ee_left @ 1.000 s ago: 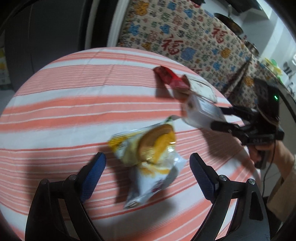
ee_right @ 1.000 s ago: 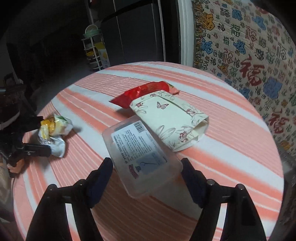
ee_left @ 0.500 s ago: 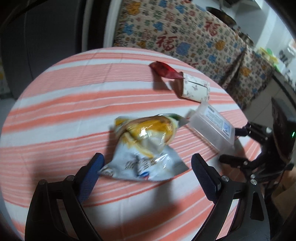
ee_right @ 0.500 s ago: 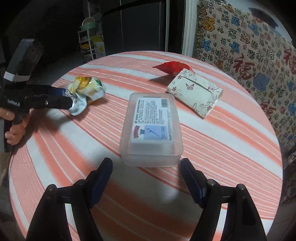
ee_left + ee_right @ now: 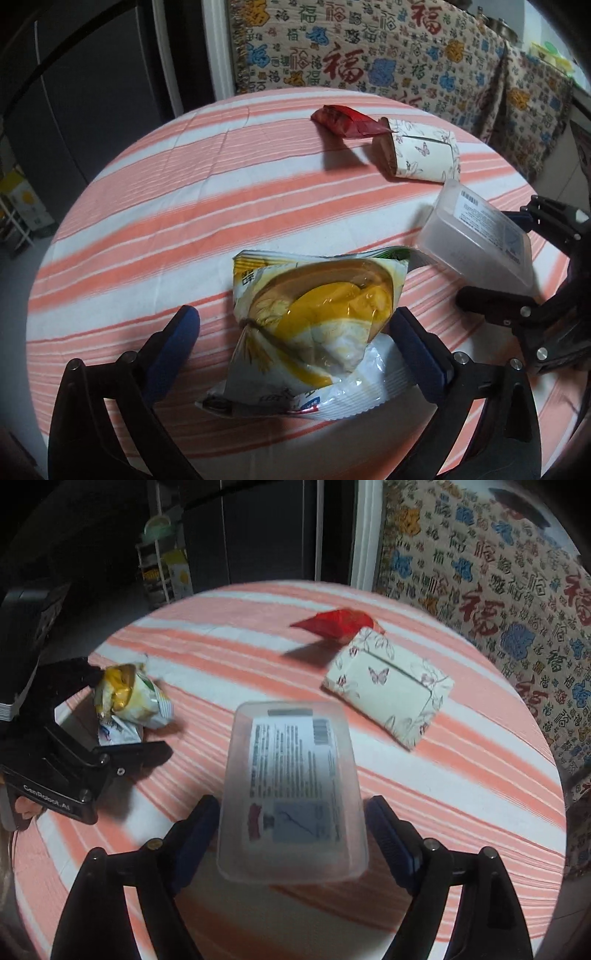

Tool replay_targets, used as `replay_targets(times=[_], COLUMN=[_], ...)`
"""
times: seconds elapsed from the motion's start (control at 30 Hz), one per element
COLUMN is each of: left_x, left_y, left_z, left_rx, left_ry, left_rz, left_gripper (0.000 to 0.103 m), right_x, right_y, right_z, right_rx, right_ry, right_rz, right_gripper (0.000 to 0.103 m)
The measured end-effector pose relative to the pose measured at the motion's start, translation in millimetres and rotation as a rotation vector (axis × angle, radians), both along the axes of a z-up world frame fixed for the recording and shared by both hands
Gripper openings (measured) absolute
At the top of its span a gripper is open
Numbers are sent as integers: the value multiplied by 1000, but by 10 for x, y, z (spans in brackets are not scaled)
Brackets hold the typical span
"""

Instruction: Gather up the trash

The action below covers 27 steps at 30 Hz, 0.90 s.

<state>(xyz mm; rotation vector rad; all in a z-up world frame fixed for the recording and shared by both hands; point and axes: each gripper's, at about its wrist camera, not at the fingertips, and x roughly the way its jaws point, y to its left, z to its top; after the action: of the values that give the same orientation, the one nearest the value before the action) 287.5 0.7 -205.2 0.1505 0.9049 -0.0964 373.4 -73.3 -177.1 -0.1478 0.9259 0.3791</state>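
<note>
Left tongs point(image 5: 291, 332) spread wide around a crinkled snack wrapper point(image 5: 314, 317), right pad touching or nearly touching the foil, left pad well clear; no pinch made. Wrapper lying on the striped bench point(image 5: 155, 206), puffed and partly torn open, yellow print uppermost. Light, soft, crackly and slick by the look; likely to collapse and slide under pressure, so best taken across the bunched middle where the film is folded thick, not by a loose flat corner.

Right tongs point(image 5: 288, 830) straddling a clear plastic box point(image 5: 291, 794), label side up, both pads at or against its long walls; whether actually gripped or only bracketed, hard to tell, though the near end seems raised off the cloth. Box stiff, thin-walled, smooth and probably empty, hence light; apt to flex or squirt out if squeezed hard, so a moderate hold low on the two long sides, near the middle of their length.

Further back on the bench, a red wrapper point(image 5: 343, 118) touching a butterfly-print tissue pack point(image 5: 421, 155), both untouched. Red wrapper thin and limp, easiest by its crumpled end
</note>
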Motion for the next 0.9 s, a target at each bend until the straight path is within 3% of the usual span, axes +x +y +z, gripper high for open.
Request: replay_targets(times=[0.13,0.27,0.4,0.47,0.5,0.53,0.7,0.9], left_x=[-72,-132,-173,-196,-203,-227,-365,-477], left_y=[-9,-8,-6,5,0,4,-9,-302], left_z=[40,74,126,153,167,191,336,549], left_rx=[-7,-30,-54,-64,-68,-73,-148,-195], left_ry=[-27,-41,-56,-55,-57,-64,-91,-119], left_rz=[-16,-23,-21,-23,-24,-24,-25,-71], left_gripper=[83,75,63,60,54,49,41,39], right_x=[61,103,157,213,222,241,33,-263], right_y=[-20,6,3,32,52,48,-130,-434], right_z=[-14,36,225,206,185,170,353,597], right_rx=[3,-29,8,20,16,2,90,113], right_ry=[0,79,93,139,157,167,122,62], right_rz=[9,26,45,63,62,44,-21,-86], right_gripper=[91,90,90,83,62,61,61,61])
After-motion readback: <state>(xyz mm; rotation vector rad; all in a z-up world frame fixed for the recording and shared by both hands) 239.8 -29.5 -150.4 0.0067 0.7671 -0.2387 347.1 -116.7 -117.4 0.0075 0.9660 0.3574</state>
